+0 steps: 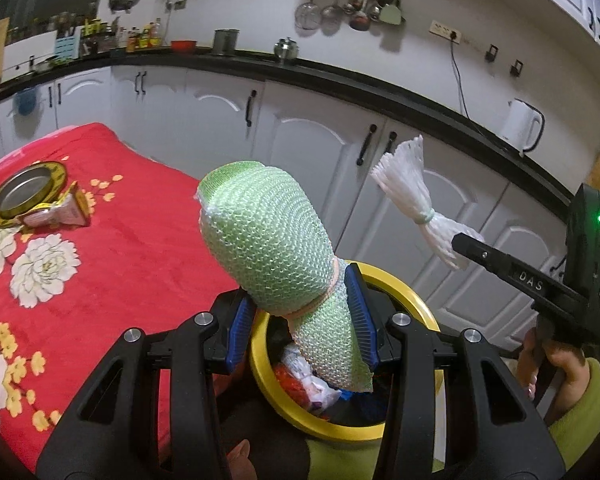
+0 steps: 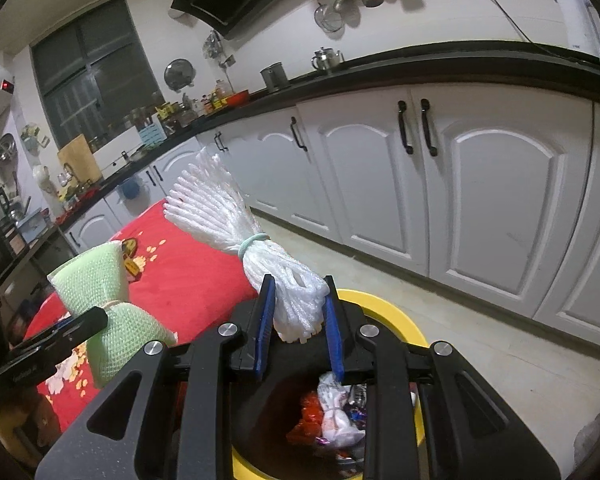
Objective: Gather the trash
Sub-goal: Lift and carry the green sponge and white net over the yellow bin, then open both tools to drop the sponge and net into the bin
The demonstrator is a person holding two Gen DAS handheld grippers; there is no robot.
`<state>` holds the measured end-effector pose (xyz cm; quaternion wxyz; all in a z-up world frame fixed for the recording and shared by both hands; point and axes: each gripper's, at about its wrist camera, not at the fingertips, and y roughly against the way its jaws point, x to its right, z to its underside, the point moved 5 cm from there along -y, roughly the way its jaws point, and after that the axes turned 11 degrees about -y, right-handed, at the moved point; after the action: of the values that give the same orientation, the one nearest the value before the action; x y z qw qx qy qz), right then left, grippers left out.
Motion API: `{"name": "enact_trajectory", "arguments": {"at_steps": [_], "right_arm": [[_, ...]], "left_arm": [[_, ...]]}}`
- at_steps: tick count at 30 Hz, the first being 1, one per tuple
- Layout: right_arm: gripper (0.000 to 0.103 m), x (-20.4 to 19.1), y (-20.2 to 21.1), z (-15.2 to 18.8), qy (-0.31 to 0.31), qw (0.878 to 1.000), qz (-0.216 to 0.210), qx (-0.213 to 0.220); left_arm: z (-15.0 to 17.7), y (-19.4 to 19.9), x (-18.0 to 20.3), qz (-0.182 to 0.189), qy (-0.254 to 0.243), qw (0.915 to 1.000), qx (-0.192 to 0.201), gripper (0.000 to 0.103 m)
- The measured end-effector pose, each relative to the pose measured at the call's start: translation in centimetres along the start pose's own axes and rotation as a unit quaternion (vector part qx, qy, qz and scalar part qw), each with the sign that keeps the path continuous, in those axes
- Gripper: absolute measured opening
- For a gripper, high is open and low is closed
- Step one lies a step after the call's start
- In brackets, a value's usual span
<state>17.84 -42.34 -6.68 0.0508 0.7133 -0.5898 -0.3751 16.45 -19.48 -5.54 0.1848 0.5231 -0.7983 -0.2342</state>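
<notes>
My left gripper (image 1: 300, 308) is shut on a green foam net roll (image 1: 260, 232) tied with a band, and holds it over the yellow-rimmed trash bin (image 1: 404, 284). The same green roll (image 2: 96, 280) appears at the left of the right wrist view. A white foam net bundle (image 2: 228, 216) with a pale green band sticks up from my right gripper (image 2: 298, 304), which is shut on its lower end above the bin (image 2: 384, 308). That white bundle (image 1: 412, 200) shows to the right in the left wrist view. Wrappers (image 2: 336, 416) lie inside the bin.
A table with a red flowered cloth (image 1: 120, 232) stands left of the bin; on it are a round tin lid (image 1: 24, 192) and a small crumpled wrapper (image 1: 60, 212). White cabinets (image 2: 480, 184) under a black counter run behind. A white kettle (image 1: 520, 124) stands on the counter.
</notes>
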Motion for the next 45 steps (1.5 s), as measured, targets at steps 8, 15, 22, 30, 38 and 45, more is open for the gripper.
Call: {"name": "enact_trajectory", "arguments": {"at_steps": [8, 15, 22, 30, 38, 45], "right_arm": [[0.023, 1.9, 0.6, 0.4, -0.003, 1.0, 0.022, 0.008], [0.023, 2.9, 0.7, 1.0, 0.004, 0.999, 0.044, 0.006], [0.023, 3.6, 0.5, 2.0, 0.01, 0.998, 0.057, -0.003], [0.023, 4.4, -0.2, 3.2, 0.008, 0.997, 0.07, -0.02], [0.025, 4.6, -1.3, 4.4, 0.009, 0.996, 0.075, -0.039], [0.025, 4.5, -1.5, 4.5, 0.009, 0.996, 0.074, -0.043]], "left_arm": [[1.0, -1.7, 2.3, 0.022, -0.024, 0.9993, -0.016, 0.036], [1.8, -3.6, 3.6, 0.042, -0.039, 0.9979, -0.032, 0.036], [2.8, -5.1, 4.5, 0.055, -0.049, 0.9961, -0.049, 0.036], [3.5, -6.5, 4.3, 0.059, -0.049, 0.995, -0.065, 0.037], [4.3, -7.6, 4.2, 0.063, -0.043, 0.9939, -0.08, 0.038], [4.3, -7.8, 4.1, 0.06, -0.039, 0.9942, -0.081, 0.038]]}}
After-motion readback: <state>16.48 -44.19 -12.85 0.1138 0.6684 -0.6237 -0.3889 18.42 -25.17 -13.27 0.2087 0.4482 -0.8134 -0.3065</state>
